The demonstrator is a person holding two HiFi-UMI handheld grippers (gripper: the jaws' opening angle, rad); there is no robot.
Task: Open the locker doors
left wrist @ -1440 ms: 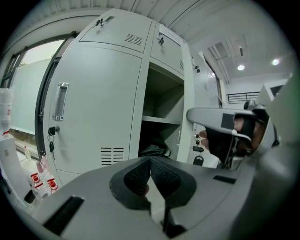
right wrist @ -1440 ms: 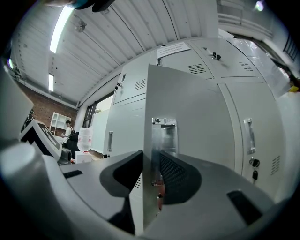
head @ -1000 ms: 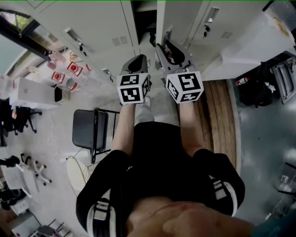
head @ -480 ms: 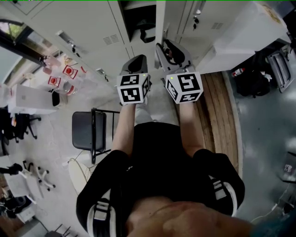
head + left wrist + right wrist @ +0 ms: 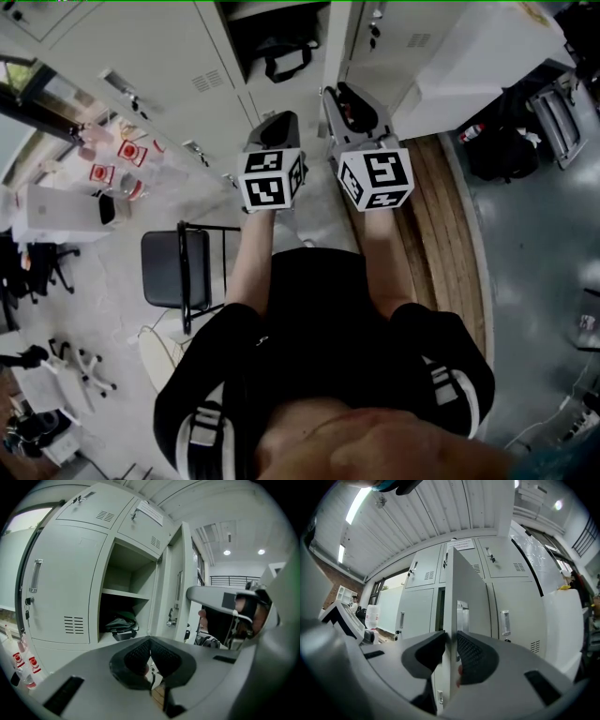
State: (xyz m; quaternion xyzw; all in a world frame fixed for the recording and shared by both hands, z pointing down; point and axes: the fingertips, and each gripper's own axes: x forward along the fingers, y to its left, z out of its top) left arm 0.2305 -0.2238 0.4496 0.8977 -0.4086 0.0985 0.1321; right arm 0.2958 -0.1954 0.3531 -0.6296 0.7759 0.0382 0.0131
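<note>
A row of pale grey lockers stands ahead. One compartment is open, with a black bag on its lower shelf. Its door swings out towards me, edge on. My right gripper has that door's edge between its pads, which are closing and touch it on both sides. In the head view the right gripper reaches up to the door. My left gripper is shut with nothing in it and hangs in front of the open compartment, to the left of the door.
A black folding chair stands at my left. A wooden platform runs along the right, with dark bags on the floor beyond it. Red-labelled bottles and a white table sit far left. Closed lockers flank the open one.
The head view has slid so that more of the open compartment and its bag shows. Both grippers keep about the same place in the view, the right one by the door.
</note>
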